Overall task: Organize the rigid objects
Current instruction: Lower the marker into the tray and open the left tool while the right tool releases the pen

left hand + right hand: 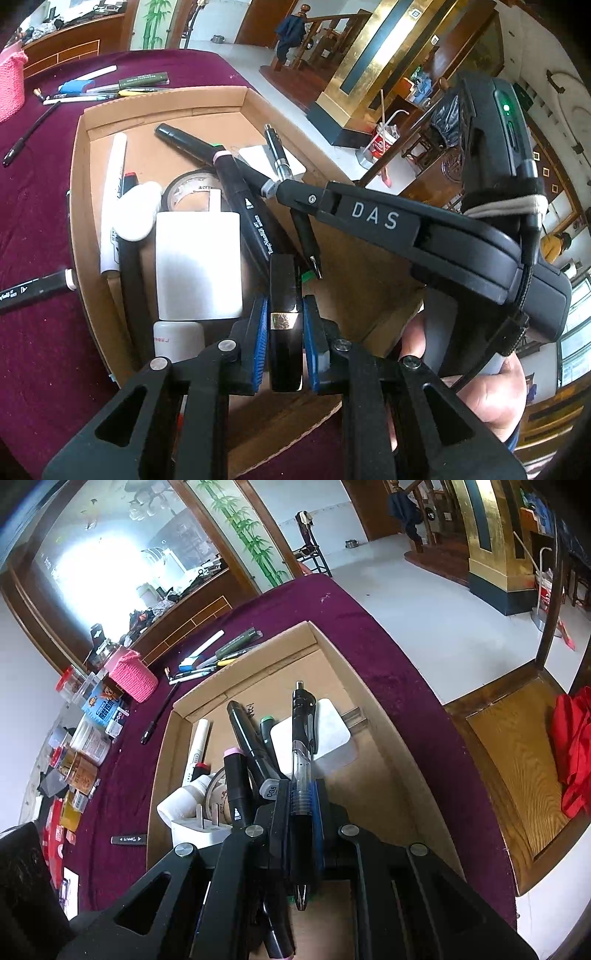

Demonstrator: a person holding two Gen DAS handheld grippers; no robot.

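A shallow cardboard box (83,155) lies on the maroon cloth and holds markers, a white charger (197,266), a roll of tape (192,188) and a white bottle. My left gripper (284,332) is shut on a black pen with a gold band (283,291) above the box's near end. My right gripper (301,812) is shut on a black retractable pen (303,738), held over the box (373,686); in the left wrist view that gripper (275,186) and its pen (277,151) hang above the box's right side.
Loose pens and markers (110,86) lie on the cloth beyond the box, with a pink knitted basket (133,677) and jars and packets (85,749) at the left. A black marker (33,290) lies left of the box. A wooden chair (517,760) stands at the right.
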